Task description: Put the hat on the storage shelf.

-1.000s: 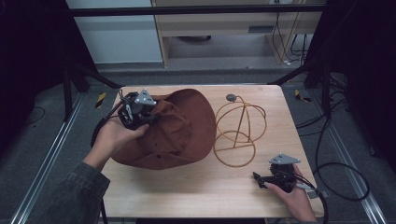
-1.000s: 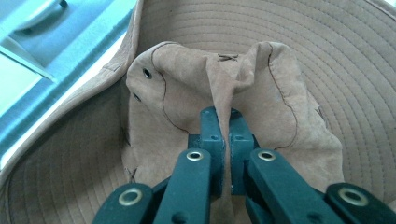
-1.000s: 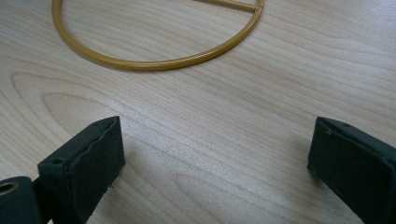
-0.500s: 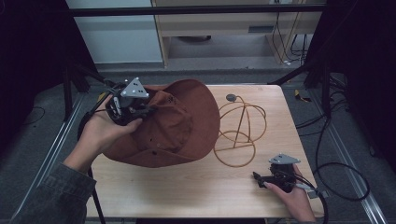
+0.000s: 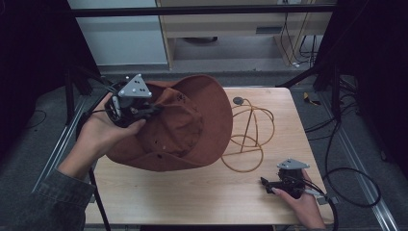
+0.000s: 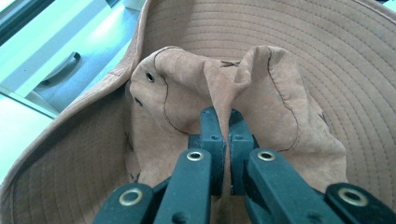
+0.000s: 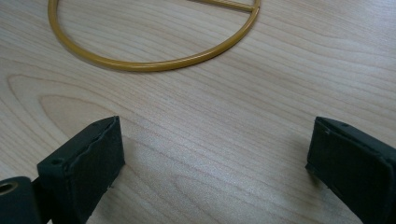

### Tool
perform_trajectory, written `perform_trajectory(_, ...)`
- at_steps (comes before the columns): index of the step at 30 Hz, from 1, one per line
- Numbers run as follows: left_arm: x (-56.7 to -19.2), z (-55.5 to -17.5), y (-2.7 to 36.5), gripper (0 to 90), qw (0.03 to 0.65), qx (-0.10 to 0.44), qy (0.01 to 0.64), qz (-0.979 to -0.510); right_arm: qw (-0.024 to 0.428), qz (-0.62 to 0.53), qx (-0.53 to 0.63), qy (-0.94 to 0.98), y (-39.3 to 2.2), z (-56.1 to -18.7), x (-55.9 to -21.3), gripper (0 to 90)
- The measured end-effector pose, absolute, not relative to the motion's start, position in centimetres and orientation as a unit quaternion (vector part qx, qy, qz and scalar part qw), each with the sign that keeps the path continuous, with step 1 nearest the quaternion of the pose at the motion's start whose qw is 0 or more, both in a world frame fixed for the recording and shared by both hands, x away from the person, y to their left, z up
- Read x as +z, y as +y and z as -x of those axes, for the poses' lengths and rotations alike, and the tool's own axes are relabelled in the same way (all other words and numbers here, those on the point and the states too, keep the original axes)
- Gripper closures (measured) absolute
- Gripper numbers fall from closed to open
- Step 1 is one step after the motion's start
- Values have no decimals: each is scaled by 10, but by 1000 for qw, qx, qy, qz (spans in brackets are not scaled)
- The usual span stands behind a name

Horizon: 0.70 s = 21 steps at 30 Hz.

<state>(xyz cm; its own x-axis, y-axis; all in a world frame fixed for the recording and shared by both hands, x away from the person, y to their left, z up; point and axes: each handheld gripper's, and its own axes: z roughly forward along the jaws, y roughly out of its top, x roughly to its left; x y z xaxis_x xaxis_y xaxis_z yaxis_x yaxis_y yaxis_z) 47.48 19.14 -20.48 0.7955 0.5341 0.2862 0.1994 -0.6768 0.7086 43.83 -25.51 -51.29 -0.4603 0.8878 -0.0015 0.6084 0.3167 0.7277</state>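
Brown suede-like fabric of a wide-brimmed hat point(image 5: 183, 127) dominates the high view, its far brim tilted up off the wooden table point(image 5: 192, 192) while the near brim lies on or close to the board. The left gripper point(image 5: 156, 108) sits at the hat's crown on the left side, held in the person's left hand point(image 5: 103, 134), with a grey three-cornered plate on top. Just right of the hat stands a gold wire stand point(image 5: 248, 139), its round base ring flat on the table and touching or nearly touching the brim; which of the two cannot be settled from this angle. The right gripper point(image 5: 264, 182) rests low at the near right corner of the table, in the person's right hand point(image 5: 303, 204), well apart from the hat. In the left gripper view, the jaws are pressed together on a raised fold of the crown fabric point(image 6: 224, 93), pinching it, with the stitched underside of the brim curving behind. In the right gripper view, the jaws stand spread wide with nothing between them, over bare wood, and the stand's base ring point(image 7: 149, 63) lies ahead of them.
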Motion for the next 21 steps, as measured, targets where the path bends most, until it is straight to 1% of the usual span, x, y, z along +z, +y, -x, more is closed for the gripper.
perform_trajectory(7, -197, -478, 192, 884, 356, 243, 210, -878, 208, -477, 338, 784, -255, -438, -513, 40)
perform_trajectory(21, -180, -475, 178, 884, 371, 253, 198, -872, 209, -480, 337, 783, -254, -439, -513, 39)
